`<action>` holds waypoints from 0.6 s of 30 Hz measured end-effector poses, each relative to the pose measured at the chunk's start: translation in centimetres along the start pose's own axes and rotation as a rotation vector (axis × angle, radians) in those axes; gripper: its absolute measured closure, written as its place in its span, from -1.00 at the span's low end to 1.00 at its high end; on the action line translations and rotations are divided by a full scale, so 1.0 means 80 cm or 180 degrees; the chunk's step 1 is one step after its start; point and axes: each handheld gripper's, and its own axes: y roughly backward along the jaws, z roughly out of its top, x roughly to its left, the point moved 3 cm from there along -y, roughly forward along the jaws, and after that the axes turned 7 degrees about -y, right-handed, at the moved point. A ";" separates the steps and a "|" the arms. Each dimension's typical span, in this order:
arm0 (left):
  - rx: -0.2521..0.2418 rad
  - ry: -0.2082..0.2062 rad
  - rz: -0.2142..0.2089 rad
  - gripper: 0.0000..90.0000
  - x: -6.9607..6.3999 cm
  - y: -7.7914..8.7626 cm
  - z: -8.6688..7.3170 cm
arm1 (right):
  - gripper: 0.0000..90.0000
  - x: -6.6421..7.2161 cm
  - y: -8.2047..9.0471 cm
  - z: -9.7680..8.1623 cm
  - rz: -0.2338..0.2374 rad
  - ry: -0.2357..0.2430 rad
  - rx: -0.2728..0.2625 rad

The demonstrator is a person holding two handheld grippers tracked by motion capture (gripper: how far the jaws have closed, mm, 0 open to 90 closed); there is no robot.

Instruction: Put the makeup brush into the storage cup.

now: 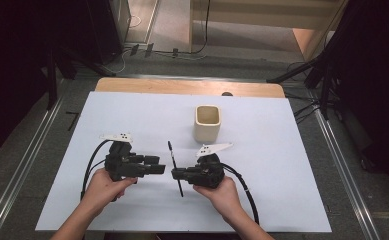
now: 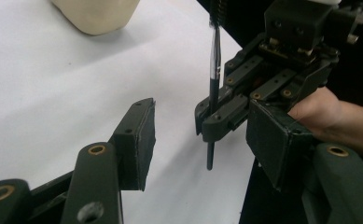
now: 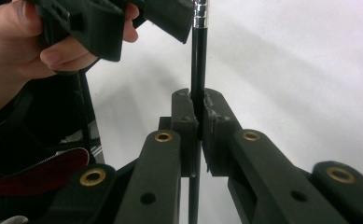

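Right gripper clamps a slim black brush near the squarish cream cup; left gripper jaws stand apart, empty.

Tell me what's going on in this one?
A person at a white table holds a gripper in each hand. The right gripper is shut on a thin black brush, clamping its handle, with the bristle end pointing toward the cream cup farther back. The left gripper sits just beside it with jaws open and nothing between them. It looks like the brush has passed from left to right, perhaps bound for the cup.
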 end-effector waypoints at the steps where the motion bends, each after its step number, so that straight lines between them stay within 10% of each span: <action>1: 0.0009 -0.0030 0.0026 -0.05 0.000 0.000 -0.001 | 0.91 0.000 0.001 0.000 0.0004 -0.0005 -0.0002; 6: 0.0133 -0.0226 0.0380 -0.05 -0.002 -0.006 -0.007 | 0.91 -0.008 0.006 0.002 -0.0074 -0.0023 -0.0021; 13: 0.0266 -0.0395 0.0453 -0.05 -0.005 -0.009 -0.014 | 0.91 -0.015 0.012 0.004 -0.0115 -0.0086 -0.0060; 18: 0.0442 -0.0472 0.0388 -0.64 -0.002 -0.013 -0.019 | 0.91 -0.018 0.015 0.005 -0.0130 -0.0099 -0.0083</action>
